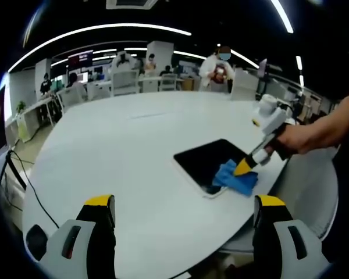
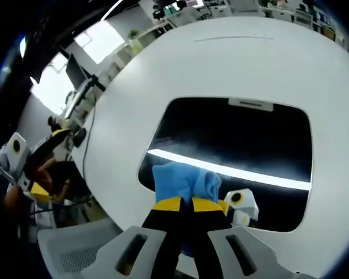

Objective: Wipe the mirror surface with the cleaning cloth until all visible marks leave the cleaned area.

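Note:
A dark rectangular mirror lies flat on the white table near its right edge. In the right gripper view the mirror reflects a bright ceiling light strip. A blue cleaning cloth is pressed on the mirror's near edge, and my right gripper is shut on it. In the left gripper view the right gripper comes in from the right, held by a hand, with the blue cloth under its yellow tip. My left gripper hangs open over the table's near edge, well short of the mirror.
White chairs and desks stand beyond the table's far edge, with a person standing there. A chair sits by the table in the right gripper view. Cables run along the floor at left.

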`<action>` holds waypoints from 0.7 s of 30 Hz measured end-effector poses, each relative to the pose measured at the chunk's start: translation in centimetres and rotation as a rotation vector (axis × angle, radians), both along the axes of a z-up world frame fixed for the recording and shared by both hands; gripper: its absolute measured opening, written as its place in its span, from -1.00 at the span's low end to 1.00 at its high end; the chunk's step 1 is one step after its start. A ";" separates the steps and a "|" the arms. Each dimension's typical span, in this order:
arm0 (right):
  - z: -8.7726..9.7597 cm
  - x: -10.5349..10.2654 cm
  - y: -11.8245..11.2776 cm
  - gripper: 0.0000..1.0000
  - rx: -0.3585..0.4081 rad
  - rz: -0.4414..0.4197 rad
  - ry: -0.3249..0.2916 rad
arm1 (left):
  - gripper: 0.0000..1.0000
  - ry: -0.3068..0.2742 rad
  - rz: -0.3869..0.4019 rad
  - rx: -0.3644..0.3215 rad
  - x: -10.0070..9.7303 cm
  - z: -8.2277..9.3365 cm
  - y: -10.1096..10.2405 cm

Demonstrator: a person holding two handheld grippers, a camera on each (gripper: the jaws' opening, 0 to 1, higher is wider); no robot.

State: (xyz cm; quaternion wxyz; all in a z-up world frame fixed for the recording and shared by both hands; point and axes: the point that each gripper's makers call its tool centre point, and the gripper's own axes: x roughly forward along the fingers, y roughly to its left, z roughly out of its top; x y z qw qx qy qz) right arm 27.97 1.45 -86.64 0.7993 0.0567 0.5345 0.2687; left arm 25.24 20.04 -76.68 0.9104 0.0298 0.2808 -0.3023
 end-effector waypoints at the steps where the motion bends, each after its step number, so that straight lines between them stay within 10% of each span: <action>1: 0.0 0.0 -0.2 -1.00 0.000 -0.001 0.001 | 0.99 0.000 -0.001 0.002 0.0 0.0 -0.1; 21: -0.1 0.1 -2.8 -1.00 -0.015 -0.021 0.010 | 0.99 0.004 -0.019 0.002 0.0 -0.3 -1.5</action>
